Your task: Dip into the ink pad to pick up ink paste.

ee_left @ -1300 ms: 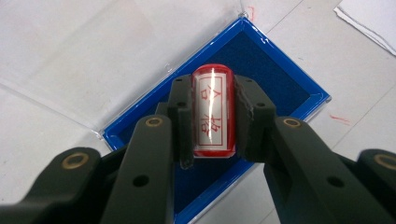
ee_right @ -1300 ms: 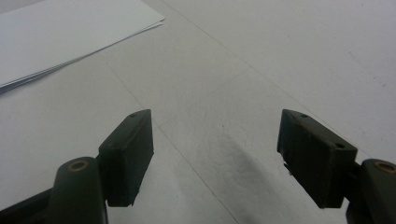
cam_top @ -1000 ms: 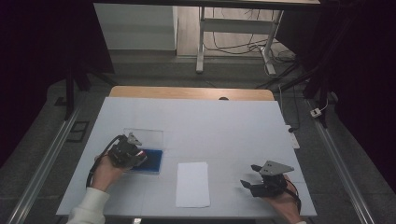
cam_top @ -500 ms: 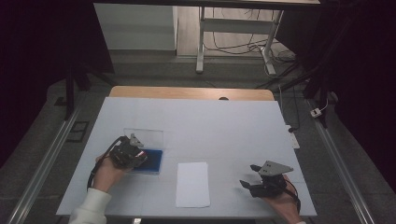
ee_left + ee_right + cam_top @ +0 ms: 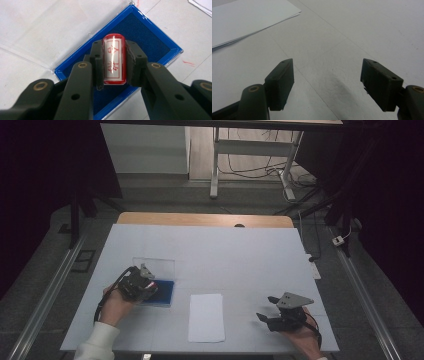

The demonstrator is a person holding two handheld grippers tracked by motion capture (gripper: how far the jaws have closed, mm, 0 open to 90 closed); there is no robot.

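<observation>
Evidently the left gripper (image 5: 113, 62) pinches a red stamp (image 5: 113, 60) upright over the blue ink pad (image 5: 150, 42) just beneath, probably to load ink, though contact is unclear. Right gripper (image 5: 327, 82) rests spread beside the paper sheets (image 5: 249, 20).

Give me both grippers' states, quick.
Left gripper: shut on the red stamp, over the blue ink pad.
Right gripper: open, holding nothing.
</observation>
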